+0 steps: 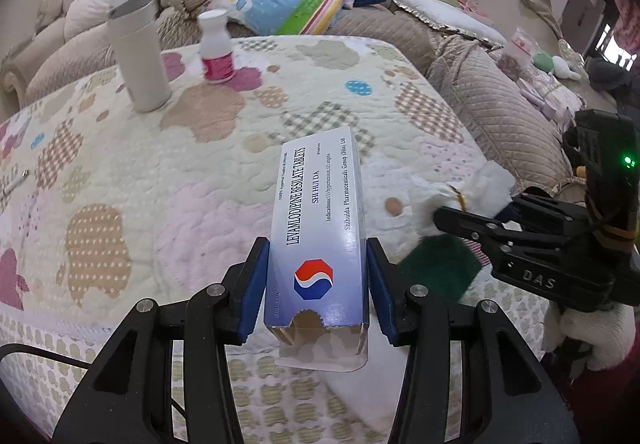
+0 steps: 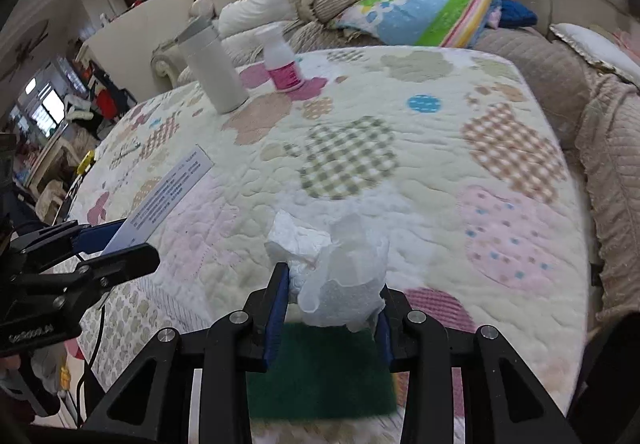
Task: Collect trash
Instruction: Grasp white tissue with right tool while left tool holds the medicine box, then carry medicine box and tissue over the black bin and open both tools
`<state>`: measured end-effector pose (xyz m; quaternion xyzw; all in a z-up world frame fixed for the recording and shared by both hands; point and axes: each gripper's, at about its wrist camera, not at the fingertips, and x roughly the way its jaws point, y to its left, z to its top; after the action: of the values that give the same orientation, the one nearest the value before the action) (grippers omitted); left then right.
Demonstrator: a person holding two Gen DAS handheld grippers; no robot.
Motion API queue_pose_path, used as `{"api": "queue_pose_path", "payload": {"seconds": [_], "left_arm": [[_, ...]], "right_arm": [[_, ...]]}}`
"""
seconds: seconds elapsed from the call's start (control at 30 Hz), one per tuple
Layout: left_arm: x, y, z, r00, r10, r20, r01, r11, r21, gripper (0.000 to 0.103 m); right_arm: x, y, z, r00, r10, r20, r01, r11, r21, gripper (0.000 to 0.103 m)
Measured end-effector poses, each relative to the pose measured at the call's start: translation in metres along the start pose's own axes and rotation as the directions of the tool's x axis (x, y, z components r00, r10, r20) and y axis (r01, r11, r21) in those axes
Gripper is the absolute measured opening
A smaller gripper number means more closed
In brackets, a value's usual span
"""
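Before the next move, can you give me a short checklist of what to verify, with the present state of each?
1. Left tongs clamp the tablet box: ok.
2. Right tongs pinch the crumpled tissue: ok.
3. Green scouring pad also held: cannot tell.
4. White flask upright: ok.
5. Pink-label bottle upright: ok.
6. Trash bin in view: not ok.

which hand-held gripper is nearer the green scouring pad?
Right. The right hand-held gripper is directly over the green scouring pad, shut on a crumpled tissue. The left hand-held gripper is off to the side, clamping the tablet box.
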<state>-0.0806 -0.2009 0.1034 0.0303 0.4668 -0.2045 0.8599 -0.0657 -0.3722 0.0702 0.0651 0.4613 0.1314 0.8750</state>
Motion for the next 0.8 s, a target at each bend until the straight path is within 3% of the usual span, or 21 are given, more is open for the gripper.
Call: {"api": "queue_pose_path", "payload": {"seconds": [0.4,0.8], "left_arm": [[-0.004,-0.078,0.017,0.999,-0.028,0.035,0.023,0.992,0.127,0.045],[0.007,-0.157,0.026,0.996,-0.083,0.019,0.076,0.966,0.248,0.045]], "right_arm": [[-0.063,-0.054,-0.029,0.993,-0.100,0.061,0.095,0.992,0.082,0.036],[-0.110,-0.122,-0.063,0.976,-0.203,0.074,0.185,0.962,0.200,0.036]]}}
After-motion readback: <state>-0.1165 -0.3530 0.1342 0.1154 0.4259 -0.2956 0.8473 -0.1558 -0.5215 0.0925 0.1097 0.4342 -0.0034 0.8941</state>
